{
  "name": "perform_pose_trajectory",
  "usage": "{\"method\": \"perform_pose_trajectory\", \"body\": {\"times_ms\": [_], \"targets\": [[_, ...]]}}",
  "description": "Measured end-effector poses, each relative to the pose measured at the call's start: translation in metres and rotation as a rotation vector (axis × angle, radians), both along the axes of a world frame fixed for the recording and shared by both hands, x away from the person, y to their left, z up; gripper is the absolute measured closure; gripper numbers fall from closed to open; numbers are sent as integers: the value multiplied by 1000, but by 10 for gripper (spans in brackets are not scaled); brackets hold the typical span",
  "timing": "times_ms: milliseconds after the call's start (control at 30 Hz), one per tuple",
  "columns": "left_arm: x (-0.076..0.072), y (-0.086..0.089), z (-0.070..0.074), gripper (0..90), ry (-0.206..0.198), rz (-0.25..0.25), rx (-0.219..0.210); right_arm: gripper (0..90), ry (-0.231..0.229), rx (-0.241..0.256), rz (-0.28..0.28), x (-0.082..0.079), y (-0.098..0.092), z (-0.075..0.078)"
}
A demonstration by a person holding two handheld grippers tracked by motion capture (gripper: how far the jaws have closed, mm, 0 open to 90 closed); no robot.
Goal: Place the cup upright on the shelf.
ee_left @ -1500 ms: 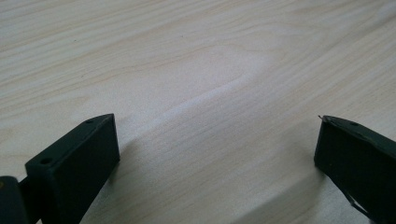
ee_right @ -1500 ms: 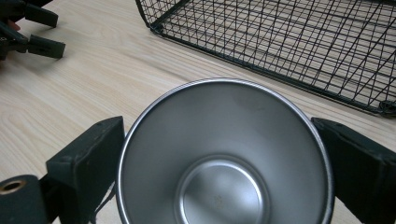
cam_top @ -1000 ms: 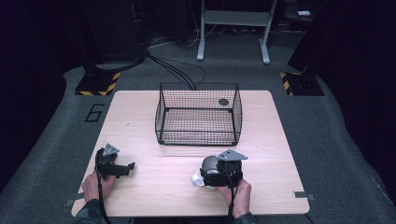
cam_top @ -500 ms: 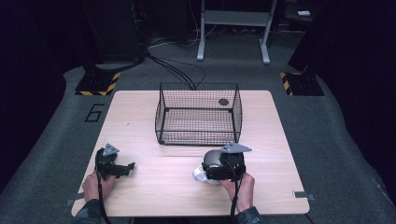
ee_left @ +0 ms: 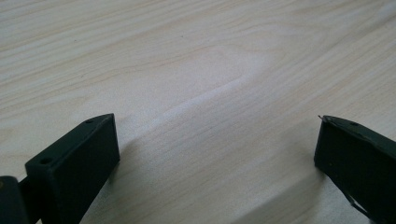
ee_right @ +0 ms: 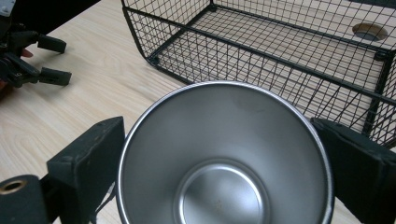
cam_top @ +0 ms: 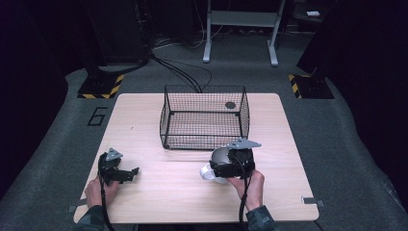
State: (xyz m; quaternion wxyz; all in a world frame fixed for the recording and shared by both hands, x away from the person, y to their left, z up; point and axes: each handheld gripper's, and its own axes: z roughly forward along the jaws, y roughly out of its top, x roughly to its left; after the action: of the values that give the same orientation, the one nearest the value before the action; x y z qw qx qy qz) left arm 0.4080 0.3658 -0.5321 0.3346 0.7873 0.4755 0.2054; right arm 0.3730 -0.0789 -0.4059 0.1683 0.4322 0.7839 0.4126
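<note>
Right gripper (ee_right: 219, 154) is clamped on a steel cup (ee_right: 224, 158), one black jaw on each side of the rim, mouth of the cup facing the cam so you look straight down into the shiny bottom. In the high view the same gripper (cam_top: 230, 163) sits near the front-middle of the table (cam_top: 144, 120), w/ the cup (cam_top: 210, 172) poking out at its left side, pale and a bit blurry, so can't tell if it's resting on the wood or held just off it. The person's right hand (cam_top: 250, 187) is wrapped round the grip from below.

Wire basket (cam_top: 204, 118) is just behind the cup, close but not touching afaict. From the right gripper view the basket (ee_right: 289, 51) has nothing in it, and there's a round hole (ee_right: 370, 31) in the tabletop past its far side.

Left gripper (cam_top: 115, 169) is over at the front-left, well apart from the cup and basket, left hand (cam_top: 98, 191) behind it. Its jaws are spread wide, nothing between them but bare wood in its own view (ee_left: 217, 140), and it seems to lie low, right at the table surface.
</note>
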Motion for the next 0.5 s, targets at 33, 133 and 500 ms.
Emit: {"method": "perform_pose_trajectory", "body": {"times_ms": [33,133,500], "targets": [[0,0,0,0,0,0,0,60,3,2,-4,1,0,1],[0,0,0,0,2,-2,0,60,-5,1,-2,4,-2,5],[0,0,0,0,3,-2,0,60,-22,3,-1,14,-1,23]]}}
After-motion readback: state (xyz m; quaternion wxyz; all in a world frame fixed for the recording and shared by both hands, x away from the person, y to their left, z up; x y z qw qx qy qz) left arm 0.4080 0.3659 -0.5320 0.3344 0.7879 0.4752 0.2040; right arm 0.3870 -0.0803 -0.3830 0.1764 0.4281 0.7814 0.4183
